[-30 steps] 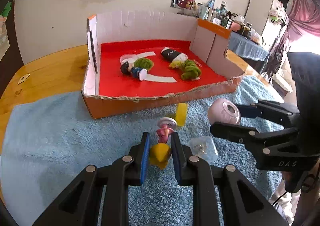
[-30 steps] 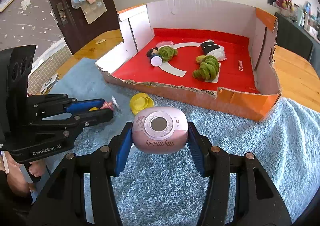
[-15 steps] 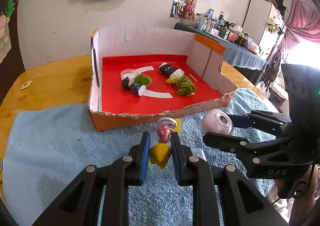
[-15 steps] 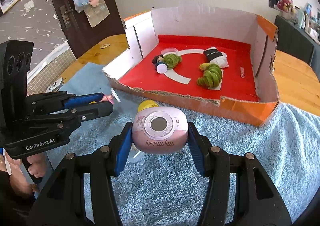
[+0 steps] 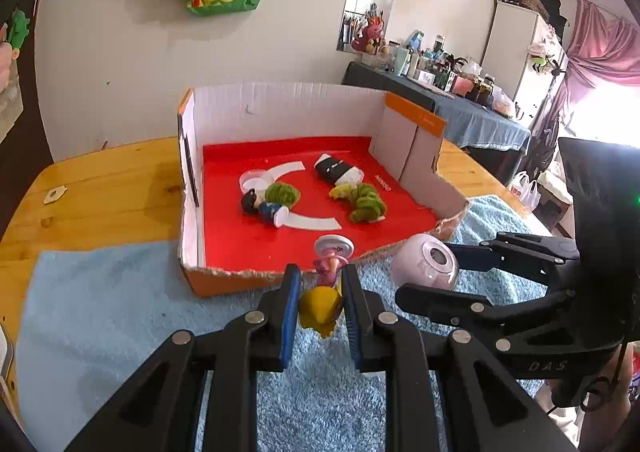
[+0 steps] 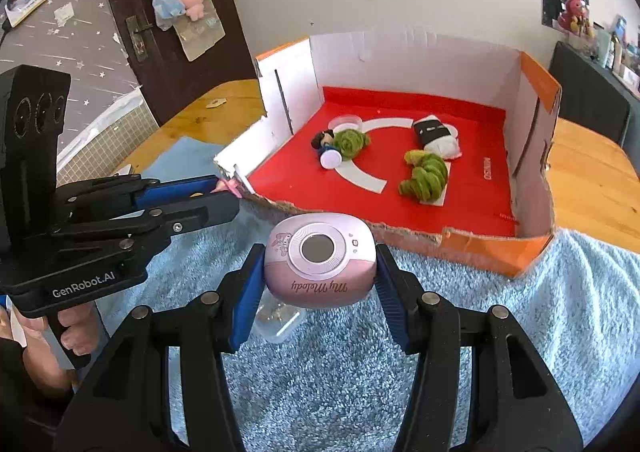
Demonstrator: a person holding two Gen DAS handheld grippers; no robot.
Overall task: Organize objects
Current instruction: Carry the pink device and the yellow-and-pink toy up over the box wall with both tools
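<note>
**Both tongs loaded at box edge**

Left tongs (image 5: 320, 306) clamped on a yellow-and-pink figurine (image 5: 322, 308). Right tongs (image 6: 318, 282) clamped on a pink device (image 6: 320, 264). Both held above blue towel (image 6: 520, 324), just short of the red-floored cardboard box (image 5: 224, 280).

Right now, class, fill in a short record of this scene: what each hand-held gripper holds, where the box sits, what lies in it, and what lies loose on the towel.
left hand-held gripper: shut on yellow and pink toy figure
right hand-held gripper: shut on pink gadget
box: partly on blue towel
in box: two green plush toys, small doll, black-and-white roll
loose on towel: clear plastic bag
</note>
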